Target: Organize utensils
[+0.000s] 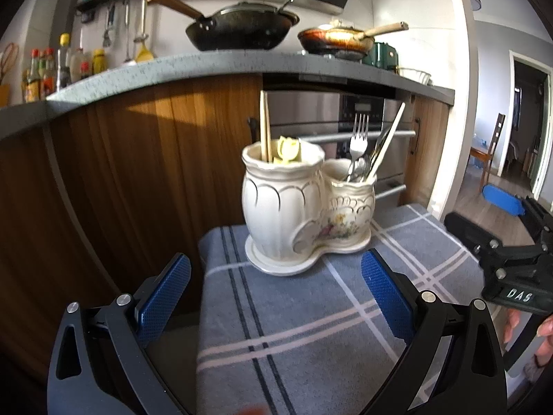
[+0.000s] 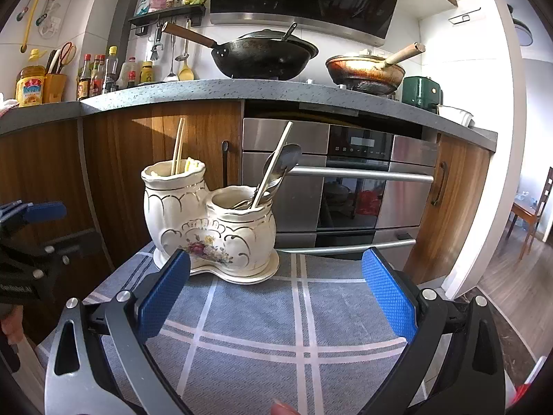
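Left wrist view: nearest the lens are the left tongs (image 1: 276, 294), their 2 blue pads spread wide with nothing between them, hovering over the blue plaid cloth (image 1: 311, 328) that covers the tabletop. Beyond them stands the ceramic holder (image 1: 293, 207), a cream double pot on its own shaped saucer, upright near the far edge of the cloth. The taller pot holds 2 wooden chopsticks (image 1: 265, 128) and something yellow; the shorter pot holds a fork (image 1: 358, 138), other metal cutlery and a pale stick (image 1: 387, 145) leaning right. At the right edge the right tongs (image 1: 511, 242) show, black body with a blue pad, clear of the holder.

Right wrist view: the right tongs (image 2: 276, 294) are closest, pads also spread and empty, the left pad overlapping the holder's base in the picture; whether it touches I cannot tell. The ceramic holder (image 2: 214, 228) sits just ahead on the plaid cloth (image 2: 293, 328), a spoon (image 2: 287, 162) and the pale stick (image 2: 273, 162) rising from the shorter pot, the chopsticks (image 2: 178, 145) from the taller.

Judgement: the glazed ceramic looks heavy, slick and breakable, best left standing. The utensils are light, stiff and thin; metal handles may slip, wood grips better. Each is best pinched high on its exposed shaft and lifted straight up, so the holder does not tip
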{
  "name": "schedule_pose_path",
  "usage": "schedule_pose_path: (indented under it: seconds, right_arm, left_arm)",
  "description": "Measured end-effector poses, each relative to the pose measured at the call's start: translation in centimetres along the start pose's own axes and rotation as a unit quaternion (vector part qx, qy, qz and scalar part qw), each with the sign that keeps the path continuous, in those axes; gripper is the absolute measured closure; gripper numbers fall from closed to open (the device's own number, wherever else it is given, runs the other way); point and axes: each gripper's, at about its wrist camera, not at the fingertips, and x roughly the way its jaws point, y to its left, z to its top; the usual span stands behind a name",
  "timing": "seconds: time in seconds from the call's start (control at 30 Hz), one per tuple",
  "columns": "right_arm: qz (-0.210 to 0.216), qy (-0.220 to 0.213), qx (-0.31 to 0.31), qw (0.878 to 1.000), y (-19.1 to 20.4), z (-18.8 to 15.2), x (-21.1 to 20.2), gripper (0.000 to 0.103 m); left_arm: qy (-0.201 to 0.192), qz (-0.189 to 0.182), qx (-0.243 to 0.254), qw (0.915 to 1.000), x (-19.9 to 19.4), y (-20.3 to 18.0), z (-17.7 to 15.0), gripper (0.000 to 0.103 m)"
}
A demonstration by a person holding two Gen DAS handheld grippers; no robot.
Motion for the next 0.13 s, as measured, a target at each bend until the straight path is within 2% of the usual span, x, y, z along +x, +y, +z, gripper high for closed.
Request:
schedule_pose_path:
  seconds: [0.13]
  right_arm:
    - [-0.006, 0.007, -0.003, 1.000, -0.4, -0.2, 0.6, 0.005]
  left_arm:
    - [0.022, 0.019, 0.006, 0.9995, 1.8, -0.3, -0.7, 0.005]
